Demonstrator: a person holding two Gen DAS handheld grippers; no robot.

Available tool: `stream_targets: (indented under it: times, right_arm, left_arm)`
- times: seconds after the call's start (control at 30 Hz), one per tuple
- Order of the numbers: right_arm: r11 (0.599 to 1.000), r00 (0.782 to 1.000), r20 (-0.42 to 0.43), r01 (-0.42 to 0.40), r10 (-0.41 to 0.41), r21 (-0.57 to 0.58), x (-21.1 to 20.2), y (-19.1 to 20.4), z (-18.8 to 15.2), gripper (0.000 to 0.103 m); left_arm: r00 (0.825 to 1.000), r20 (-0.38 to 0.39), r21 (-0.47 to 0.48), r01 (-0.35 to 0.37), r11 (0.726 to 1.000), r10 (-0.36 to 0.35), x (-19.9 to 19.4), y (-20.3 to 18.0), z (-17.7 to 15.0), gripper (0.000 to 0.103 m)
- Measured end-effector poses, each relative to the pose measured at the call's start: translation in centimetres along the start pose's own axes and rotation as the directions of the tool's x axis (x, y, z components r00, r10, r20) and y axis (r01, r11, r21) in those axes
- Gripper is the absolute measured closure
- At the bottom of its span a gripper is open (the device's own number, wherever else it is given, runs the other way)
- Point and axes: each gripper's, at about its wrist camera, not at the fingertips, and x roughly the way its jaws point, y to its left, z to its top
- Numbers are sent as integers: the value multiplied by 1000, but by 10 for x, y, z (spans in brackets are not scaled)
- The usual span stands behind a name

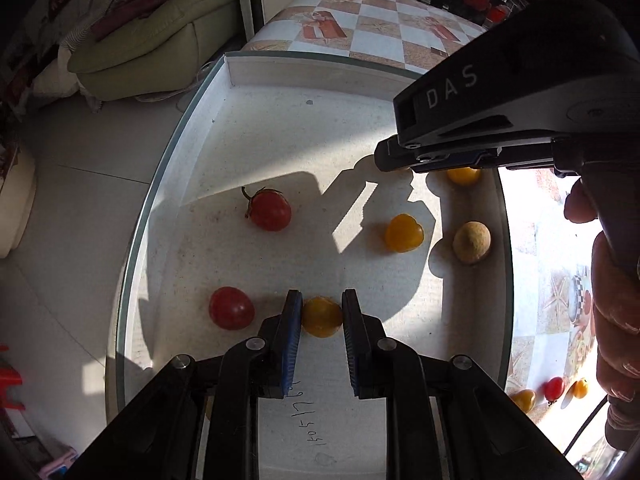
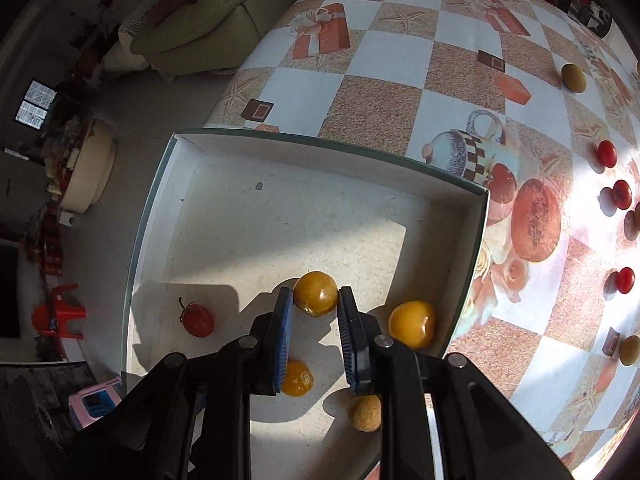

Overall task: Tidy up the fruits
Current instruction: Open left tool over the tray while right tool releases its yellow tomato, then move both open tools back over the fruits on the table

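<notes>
A white shallow box holds the fruit. In the left wrist view my left gripper is shut on a yellow tomato, low over the box floor. Two red tomatoes, a yellow tomato and a brown round fruit lie in the box. In the right wrist view my right gripper is shut on a yellow tomato above the box. Its body shows at the upper right of the left wrist view.
Several red tomatoes and green-yellow fruits lie on the patterned tablecloth right of the box. More small tomatoes lie on the cloth near my hand. A green sofa stands beyond the table's left edge.
</notes>
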Motion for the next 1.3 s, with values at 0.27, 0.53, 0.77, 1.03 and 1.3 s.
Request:
stream_targets:
  times: [0.27,0.53,0.77,1.03,1.3]
  right_arm:
    - [1000,1000,-7,8,-8,-19,5,4,3,76]
    - [999,999,17,-46,47,-24,-8,0,5,39]
    - [988,985,102,-146,139,58,-44,-23,-3,20]
    - [978,982,165,-124,96,169,-87,-82,-35,20]
    - [947,993,117,-12,-27,321,-104,-165,-94,20]
  left_arm:
    - [1000,-13,19,-12,1000,13,1,-4,2,79]
    - [998,28,43,-56,998,55,-8,-8,1,24]
    - [998,12,64,-65,996,65,-14,-18,1,24]
    - [998,45,152,-58,987,51,-33,-44,2,24]
    - [999,52,237,-3,971,-9,-50,-87,-3,24]
